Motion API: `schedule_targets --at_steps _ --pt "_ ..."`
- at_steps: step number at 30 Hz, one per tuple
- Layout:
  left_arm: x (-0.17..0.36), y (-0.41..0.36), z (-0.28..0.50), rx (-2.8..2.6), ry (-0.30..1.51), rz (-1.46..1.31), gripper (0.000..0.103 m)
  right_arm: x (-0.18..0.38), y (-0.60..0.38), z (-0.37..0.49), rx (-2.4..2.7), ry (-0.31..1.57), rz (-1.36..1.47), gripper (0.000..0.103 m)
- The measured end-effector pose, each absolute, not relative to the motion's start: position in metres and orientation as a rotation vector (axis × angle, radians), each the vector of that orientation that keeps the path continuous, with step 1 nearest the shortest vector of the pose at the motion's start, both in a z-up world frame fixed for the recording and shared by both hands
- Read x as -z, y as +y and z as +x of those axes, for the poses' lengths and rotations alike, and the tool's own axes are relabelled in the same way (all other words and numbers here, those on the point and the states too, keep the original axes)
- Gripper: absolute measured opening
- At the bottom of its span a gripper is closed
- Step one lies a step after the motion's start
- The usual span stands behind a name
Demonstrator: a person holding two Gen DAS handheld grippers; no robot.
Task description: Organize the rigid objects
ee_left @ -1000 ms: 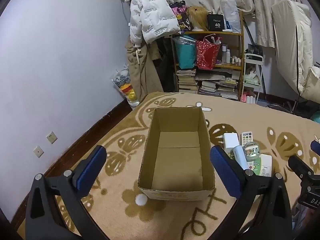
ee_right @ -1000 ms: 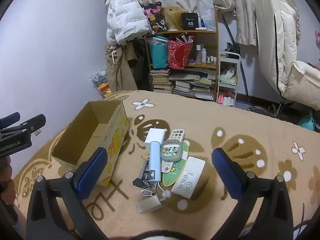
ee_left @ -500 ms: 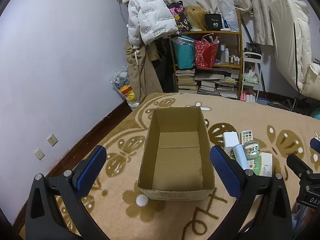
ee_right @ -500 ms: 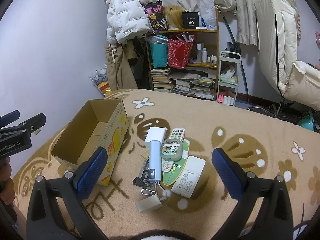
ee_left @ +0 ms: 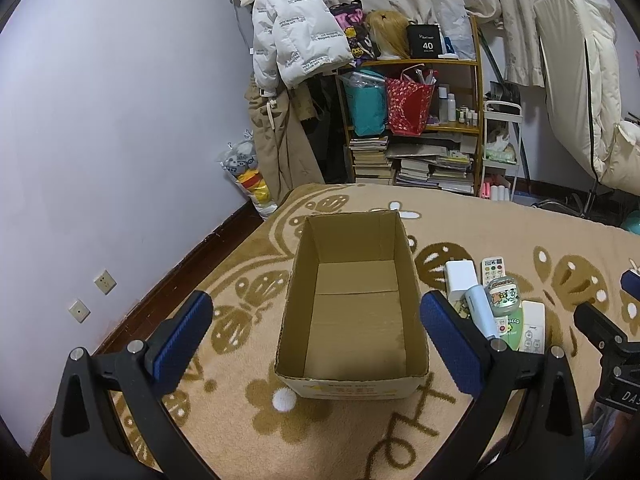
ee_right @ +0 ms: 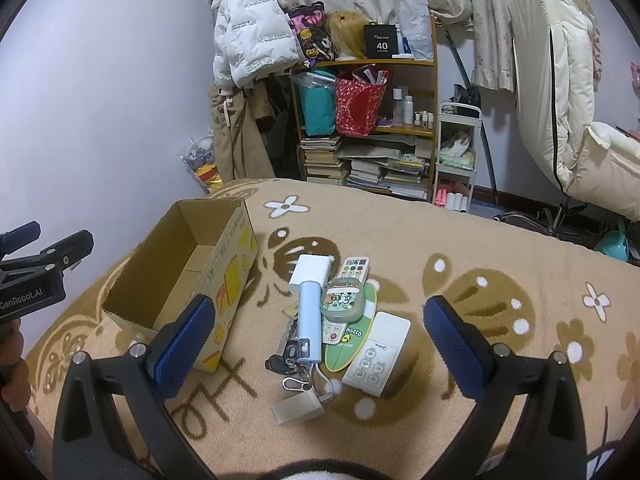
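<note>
An open, empty cardboard box (ee_left: 352, 312) (ee_right: 184, 264) stands on the tan patterned blanket. To its right lies a pile of small items: a white charger block (ee_right: 311, 271), a light blue power bank (ee_right: 309, 322), a green cartoon case (ee_right: 342, 298), a white remote (ee_right: 377, 354), a small remote with coloured buttons (ee_right: 354, 270), keys with a carabiner (ee_right: 286, 364) and a beige block (ee_right: 298, 408). My left gripper (ee_left: 316, 340) hovers open in front of the box. My right gripper (ee_right: 318, 340) hovers open over the near end of the pile, holding nothing.
A wooden shelf (ee_right: 372, 128) with books, bags and bottles stands at the back beside hanging coats (ee_right: 248, 48). A white padded chair (ee_right: 568, 120) is at the right. The wall (ee_left: 100, 140) runs along the blanket's left edge.
Both views have shifted only slightly; the grippers stay open and nothing on the blanket has moved.
</note>
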State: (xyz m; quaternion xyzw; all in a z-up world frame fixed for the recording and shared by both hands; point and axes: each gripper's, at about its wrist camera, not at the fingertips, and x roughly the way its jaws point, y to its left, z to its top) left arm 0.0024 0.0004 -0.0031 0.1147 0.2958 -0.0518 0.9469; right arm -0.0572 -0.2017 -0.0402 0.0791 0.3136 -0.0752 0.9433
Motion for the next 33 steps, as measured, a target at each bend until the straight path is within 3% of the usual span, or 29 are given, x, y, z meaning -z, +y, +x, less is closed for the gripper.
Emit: schedule_targets --at_steps 33 --pt "0.004 0.0 0.001 0.099 0.606 0.263 0.103 0.052 -0.202 -0.058 0.155 0.641 0.158 0.103"
